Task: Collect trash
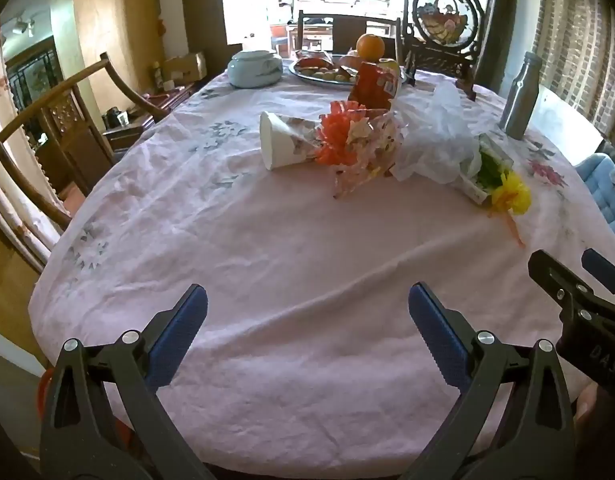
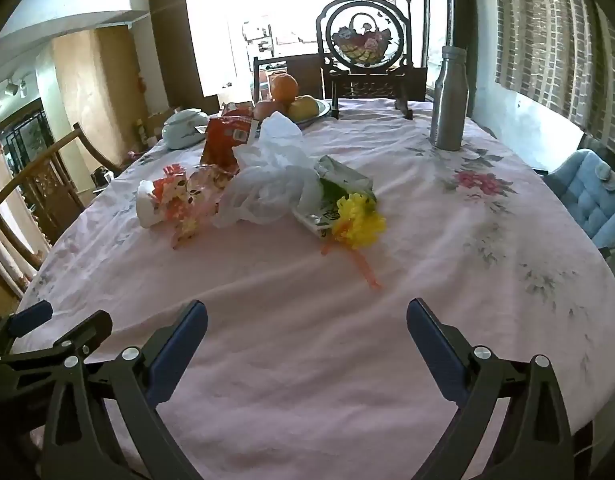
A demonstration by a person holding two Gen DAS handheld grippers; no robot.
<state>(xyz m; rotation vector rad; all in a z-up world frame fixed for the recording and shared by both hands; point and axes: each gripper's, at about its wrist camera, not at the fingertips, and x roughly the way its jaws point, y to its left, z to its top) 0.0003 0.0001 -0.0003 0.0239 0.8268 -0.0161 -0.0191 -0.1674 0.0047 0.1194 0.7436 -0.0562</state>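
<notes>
**Both grippers hovering at the near edge, trash waiting mid-table**

I'm holding the left gripper [image 1: 307, 320] over the near edge of the table [image 1: 267, 264], and its blue-padded fingers [image 1: 179, 332] are standing spread wide with nothing between them. The right gripper [image 2: 307, 332] is sitting just beside it, also over the near edge, fingers gaping and gripping nothing.

The trash is lying clustered toward the middle of the pink tablecloth, well apart from both grippers. I'm seeing a paper cup [image 1: 283, 140] tipped on its side at the left of the pile, touching a crinkled wrapper with orange ribbon [image 1: 355, 140]. A crumpled white plastic bag [image 2: 271, 176] is slumping in the centre, and a green packet [image 2: 339, 184] with a yellow flower bow [image 2: 359, 224] is resting against its right side. A red snack bag [image 2: 223, 140] is standing behind the pile.

Toward the far edge, a fruit plate [image 2: 307, 114] is carrying an orange [image 2: 284, 87], and a steel bottle [image 2: 449, 100] is standing upright near the far right edge.
</notes>
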